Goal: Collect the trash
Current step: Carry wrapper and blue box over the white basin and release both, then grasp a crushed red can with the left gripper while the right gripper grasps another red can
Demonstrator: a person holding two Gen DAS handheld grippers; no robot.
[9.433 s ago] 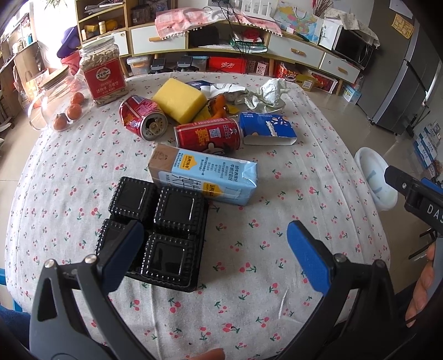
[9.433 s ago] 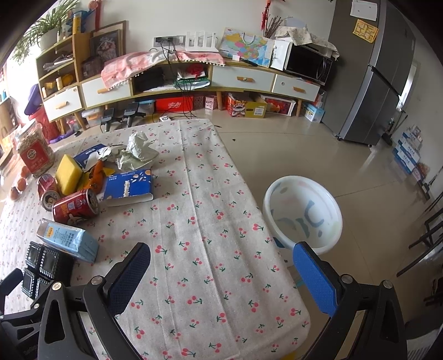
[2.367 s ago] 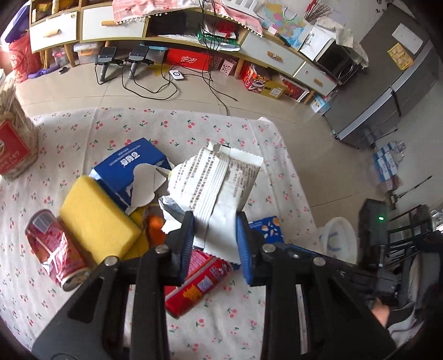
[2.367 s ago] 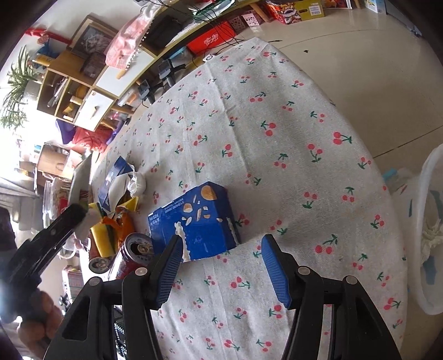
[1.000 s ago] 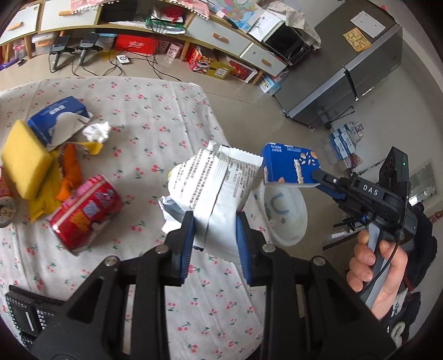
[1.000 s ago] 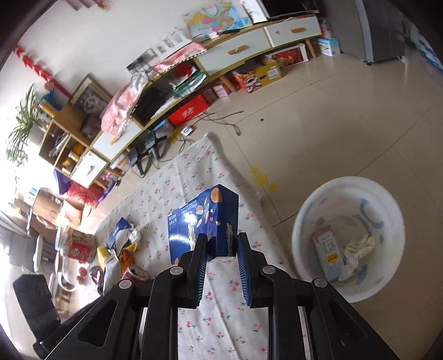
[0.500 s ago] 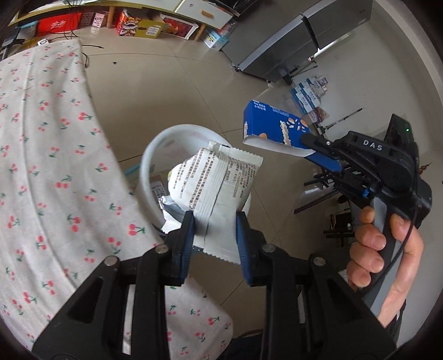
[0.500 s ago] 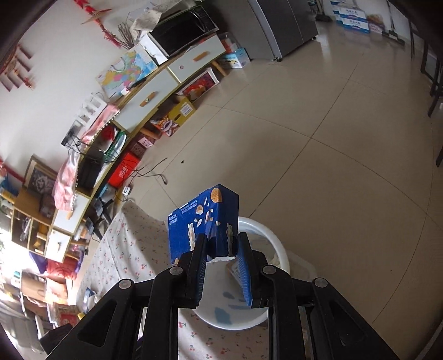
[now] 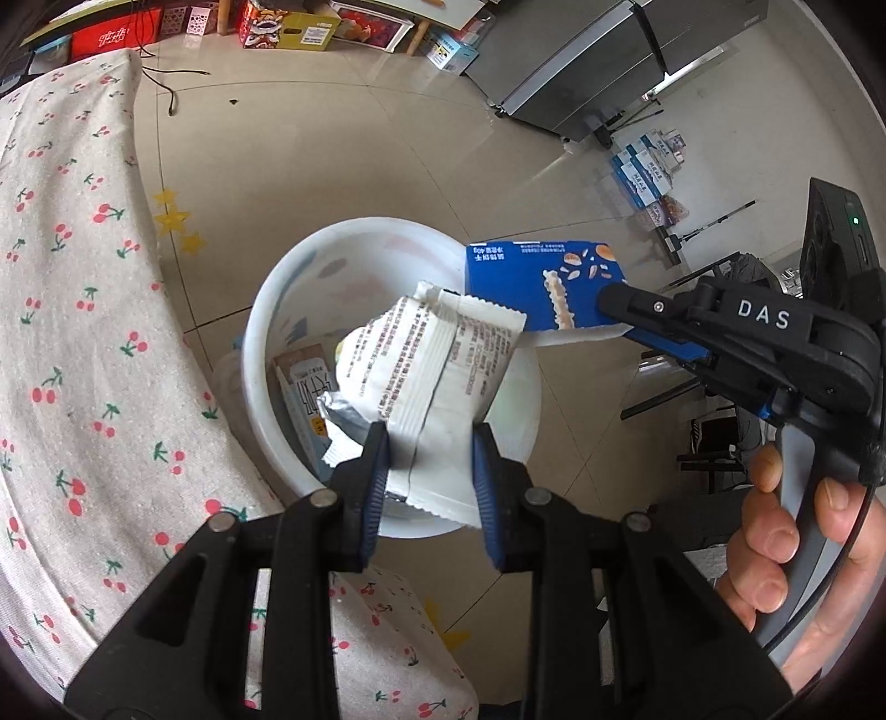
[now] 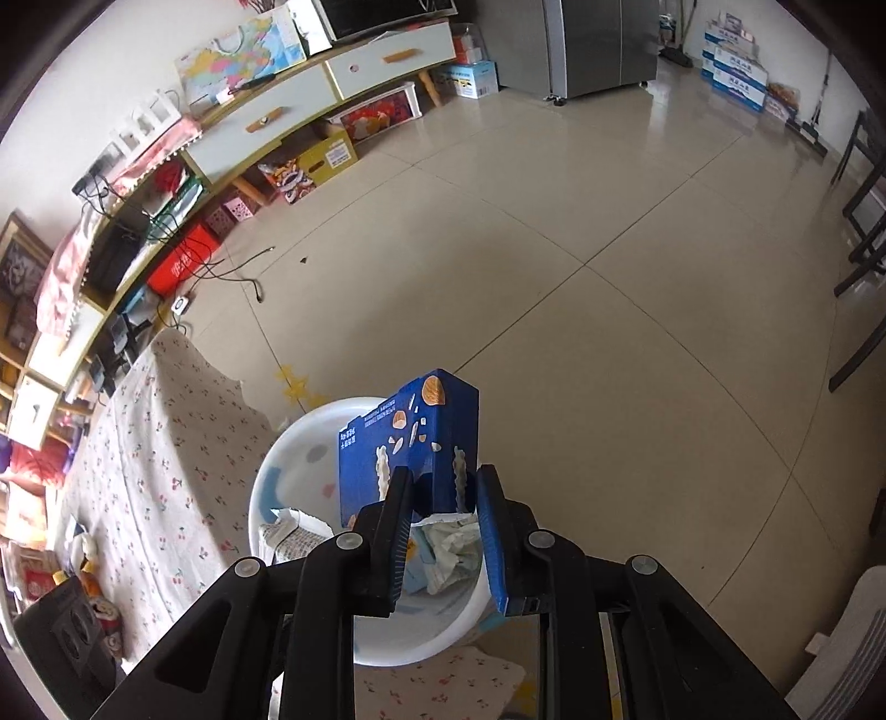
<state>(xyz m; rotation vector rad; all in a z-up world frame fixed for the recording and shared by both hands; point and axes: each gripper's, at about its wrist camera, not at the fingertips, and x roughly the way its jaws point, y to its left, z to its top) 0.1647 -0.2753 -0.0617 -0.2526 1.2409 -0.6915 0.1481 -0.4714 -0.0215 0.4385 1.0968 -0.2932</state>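
Observation:
My left gripper (image 9: pixel 431 465) is shut on a white printed snack wrapper (image 9: pixel 432 376) and holds it over the white round bin (image 9: pixel 260 310) on the floor. My right gripper (image 10: pixel 440 501) is shut on a blue carton box (image 10: pixel 410 443) and holds it above the same bin (image 10: pixel 277 471). The blue box also shows in the left wrist view (image 9: pixel 531 282), at the bin's right rim. A small carton (image 9: pixel 302 387) and crumpled paper (image 10: pixel 448 548) lie inside the bin.
The table with the cherry-print cloth (image 9: pixel 66 277) stands left of the bin. More trash and cans (image 10: pixel 94 598) lie on it at the far left. A low TV cabinet (image 10: pixel 310 94), a fridge (image 10: pixel 598 39) and chair legs (image 10: pixel 864 221) ring the tiled floor.
Both grippers have moved from the table out over the bin, each carrying its item. The bin now sits directly below the wrapper and the blue box.

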